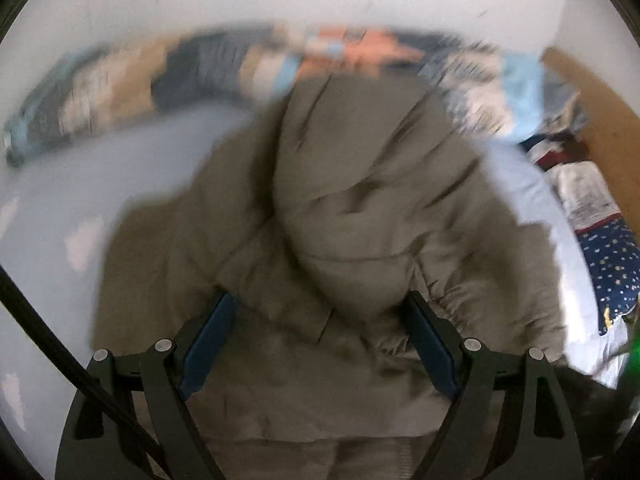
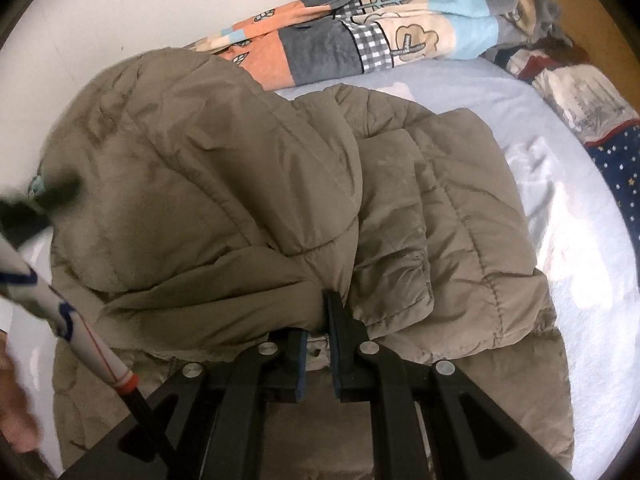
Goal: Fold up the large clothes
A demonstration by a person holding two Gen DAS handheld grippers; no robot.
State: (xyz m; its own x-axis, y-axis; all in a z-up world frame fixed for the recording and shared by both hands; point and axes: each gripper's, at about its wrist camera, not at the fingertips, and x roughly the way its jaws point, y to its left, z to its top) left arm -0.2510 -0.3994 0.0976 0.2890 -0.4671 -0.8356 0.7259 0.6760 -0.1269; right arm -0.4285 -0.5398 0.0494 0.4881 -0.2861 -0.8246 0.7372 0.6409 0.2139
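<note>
a large olive-brown quilted jacket (image 2: 248, 184) lies bunched on a bed covered with a pale blue sheet (image 2: 560, 208). in the right wrist view part of it is folded over itself, with the hood or upper body heaped to the left and a flatter quilted panel with a pocket to the right.

the right gripper (image 2: 318, 330) has its jaws nearly closed, pinching a fold of the jacket's edge low in the middle of the view; a sliver of fabric shows between the blue pads.

the left gripper (image 1: 320, 320) hangs over the same jacket (image 1: 344, 208) with its jaws standing wide apart. the padded fabric sits between and just ahead of the 2 blue pads, but the blur makes it hard to tell whether either pad touches it.

a patchwork blanket (image 2: 360, 32) in orange, grey, cream and light blue lies along the far side of the bed against a white wall (image 2: 140, 8). a dark blue starred cloth (image 2: 616, 168) lies at the right edge.
</note>
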